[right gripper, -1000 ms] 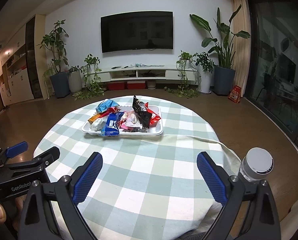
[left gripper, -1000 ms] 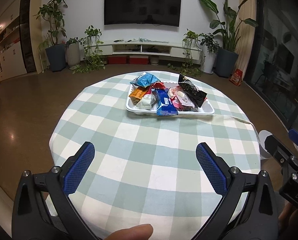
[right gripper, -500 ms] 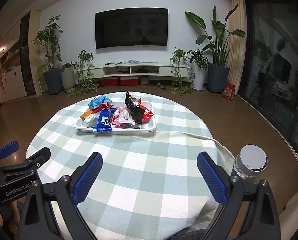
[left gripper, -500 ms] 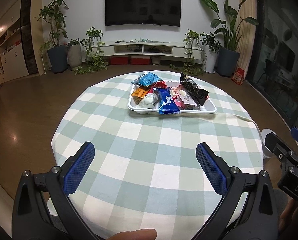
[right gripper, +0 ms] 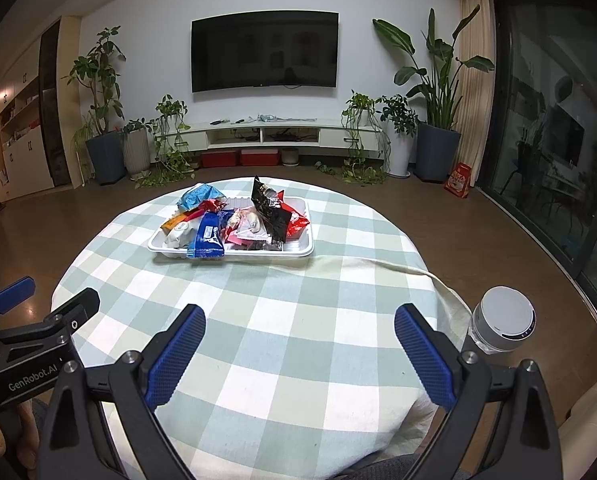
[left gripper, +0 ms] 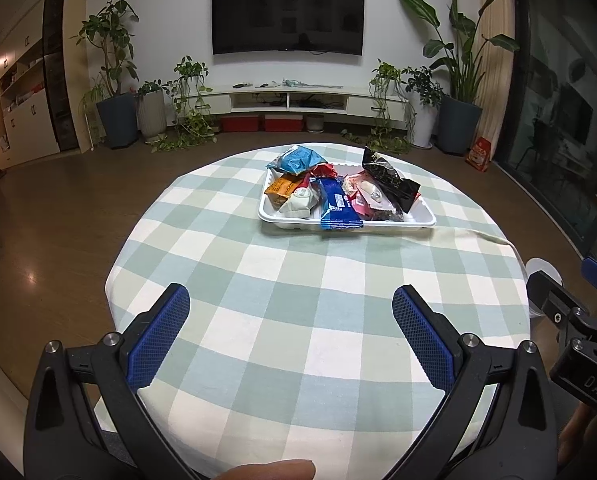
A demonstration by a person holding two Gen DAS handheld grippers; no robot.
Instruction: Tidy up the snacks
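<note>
We hold both the left tongs [left gripper: 290, 312] and right tongs [right gripper: 300, 330] apart and empty, near the surface [left gripper: 258, 300] edge, while the snacks [left gripper: 338, 194] sit heaped in the tray [left gripper: 422, 222] across it, seemingly unsorted.

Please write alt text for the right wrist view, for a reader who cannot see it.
A white tray heaped with wrapped snacks sits at the far side of a round table with a green checked cloth. The open, empty right gripper hovers over the near edge, with the left gripper at lower left. Behind are a wall-mounted TV and potted plants.
</note>
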